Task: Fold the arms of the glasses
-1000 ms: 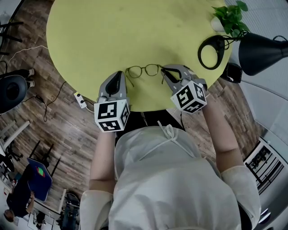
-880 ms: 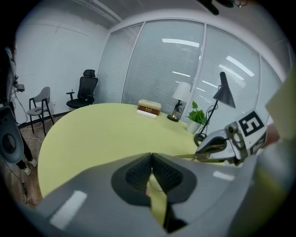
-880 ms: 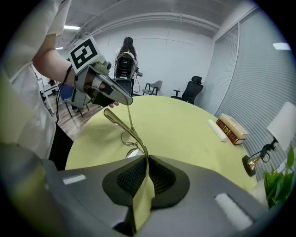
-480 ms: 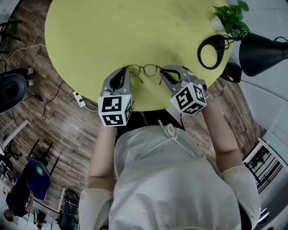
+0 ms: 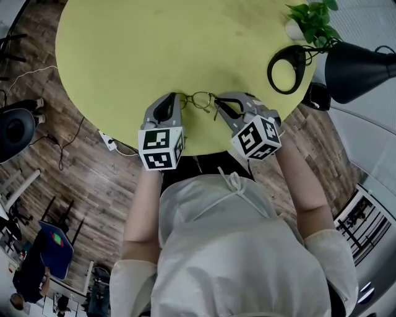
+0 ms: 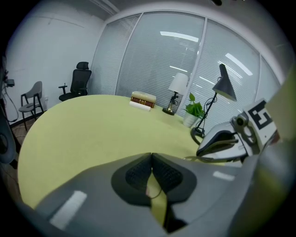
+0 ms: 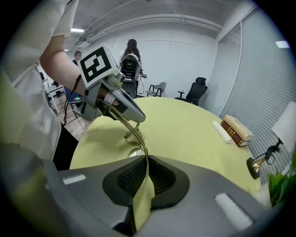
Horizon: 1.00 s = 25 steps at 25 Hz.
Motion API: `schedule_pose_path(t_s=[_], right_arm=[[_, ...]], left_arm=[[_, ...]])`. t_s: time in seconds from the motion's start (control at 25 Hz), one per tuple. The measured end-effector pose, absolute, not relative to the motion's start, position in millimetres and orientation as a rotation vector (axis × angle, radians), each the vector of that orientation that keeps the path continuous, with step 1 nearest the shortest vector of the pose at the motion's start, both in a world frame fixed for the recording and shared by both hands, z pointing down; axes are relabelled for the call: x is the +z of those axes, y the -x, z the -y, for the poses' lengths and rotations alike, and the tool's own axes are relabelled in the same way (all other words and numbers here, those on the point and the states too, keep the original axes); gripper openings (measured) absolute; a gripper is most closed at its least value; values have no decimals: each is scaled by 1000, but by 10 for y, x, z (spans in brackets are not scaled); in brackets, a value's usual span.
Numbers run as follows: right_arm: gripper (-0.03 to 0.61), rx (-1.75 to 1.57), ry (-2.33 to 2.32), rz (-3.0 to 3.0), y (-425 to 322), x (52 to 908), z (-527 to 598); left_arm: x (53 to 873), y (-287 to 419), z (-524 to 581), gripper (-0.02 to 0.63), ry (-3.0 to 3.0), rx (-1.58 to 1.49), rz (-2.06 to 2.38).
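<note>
Glasses (image 5: 199,99) crosswise between left gripper (image 5: 175,97) and right gripper (image 5: 217,101), front away from person (image 5: 216,247), each arm pinched in jaws.

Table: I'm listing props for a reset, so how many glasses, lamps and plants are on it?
Glasses: 1
Lamps: 2, black and white-shaded
Plant: 1
Total: 4

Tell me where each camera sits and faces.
Head view: on the person's head, steeply down onto table, glasses, both forearms, torso.
Left gripper view: on the left gripper, past its shut jaws toward the right gripper.
Right gripper view: on the right gripper, past its shut jaws and the glasses toward the left gripper.
Shared: each gripper view shows the other gripper.
</note>
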State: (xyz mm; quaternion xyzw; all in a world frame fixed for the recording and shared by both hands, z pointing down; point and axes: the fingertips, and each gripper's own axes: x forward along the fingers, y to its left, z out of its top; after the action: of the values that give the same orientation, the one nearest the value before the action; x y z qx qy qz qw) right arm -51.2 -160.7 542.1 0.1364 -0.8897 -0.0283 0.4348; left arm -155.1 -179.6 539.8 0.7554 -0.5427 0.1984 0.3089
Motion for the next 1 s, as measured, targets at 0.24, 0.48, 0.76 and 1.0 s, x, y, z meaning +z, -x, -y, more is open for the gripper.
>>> schedule_pose_path(t_s=[0.24, 0.48, 0.76, 1.0], right_arm=[[17, -57, -331, 2224, 494, 5441, 1574], [17, -27, -338, 2230, 461, 5457, 1538], [17, 4, -336, 2235, 413, 5473, 1489], [17, 31, -356, 2241, 391, 5480, 1485]], left_arm=[[5570, 1483, 1808, 6, -1976, 551, 1422], [5688, 1386, 1784, 6, -1982, 596, 1407], [5783, 1303, 1775, 6, -2002, 668, 1411], [5826, 1267, 1779, 6, -2019, 706, 1426]])
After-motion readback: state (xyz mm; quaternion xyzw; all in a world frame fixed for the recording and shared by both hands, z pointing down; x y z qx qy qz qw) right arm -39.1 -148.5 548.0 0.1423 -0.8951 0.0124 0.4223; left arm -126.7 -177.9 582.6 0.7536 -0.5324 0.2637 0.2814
